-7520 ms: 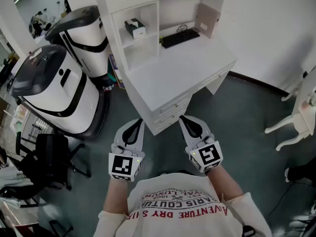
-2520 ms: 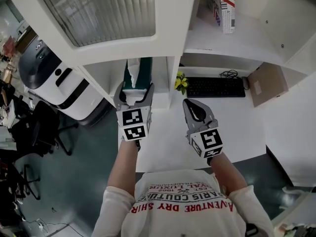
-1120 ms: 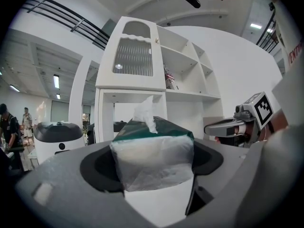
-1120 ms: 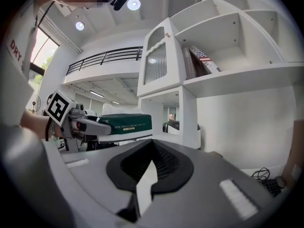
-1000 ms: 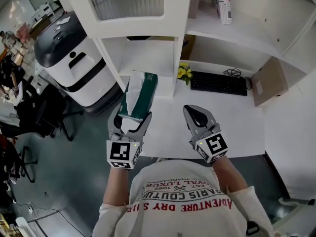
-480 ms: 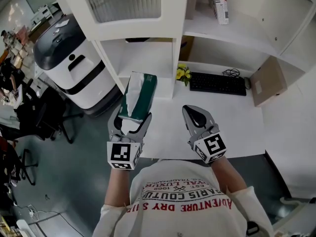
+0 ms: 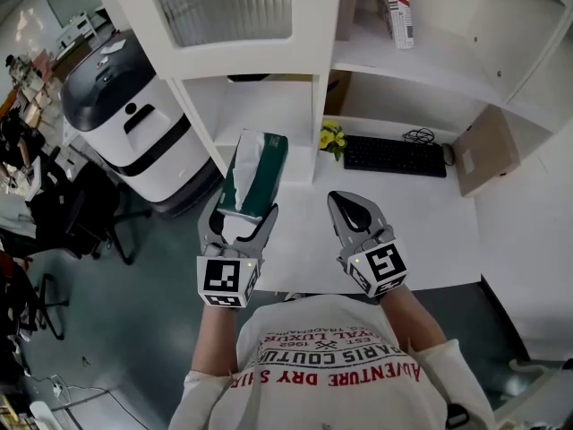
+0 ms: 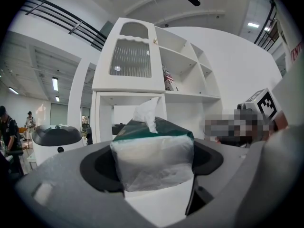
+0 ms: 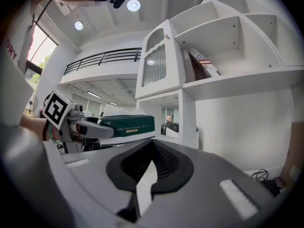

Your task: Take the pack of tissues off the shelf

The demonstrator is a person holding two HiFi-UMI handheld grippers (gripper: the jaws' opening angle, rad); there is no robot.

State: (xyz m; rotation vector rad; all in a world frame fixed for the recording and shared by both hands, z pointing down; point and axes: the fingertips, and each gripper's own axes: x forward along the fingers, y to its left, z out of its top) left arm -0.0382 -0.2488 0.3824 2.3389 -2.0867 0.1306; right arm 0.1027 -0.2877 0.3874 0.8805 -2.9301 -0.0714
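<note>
A green pack of tissues [image 7: 255, 170] with a white tissue sticking out of its top is off the shelf, in the air in front of the white shelf unit [image 7: 269, 47]. My left gripper [image 7: 240, 219] is shut on the pack's near end. In the left gripper view the pack [image 8: 154, 158] fills the gap between the jaws of that gripper [image 8: 152, 177]. My right gripper [image 7: 346, 202] hovers over the white desk [image 7: 421, 222], shut and empty. In the right gripper view its jaws [image 9: 151, 167] meet, and the held pack [image 9: 128, 124] shows at the left.
A black keyboard [image 7: 394, 156] and yellow flowers [image 7: 332, 137] lie at the back of the desk. A brown board [image 7: 484, 150] leans at the right. A book with a flag cover [image 7: 397, 3] stands on an upper shelf. A white-and-black machine [image 7: 130, 115] stands left of the shelf unit.
My left gripper and the tissue pack have drifted slightly right and up in view. The right gripper has hardly moved.
</note>
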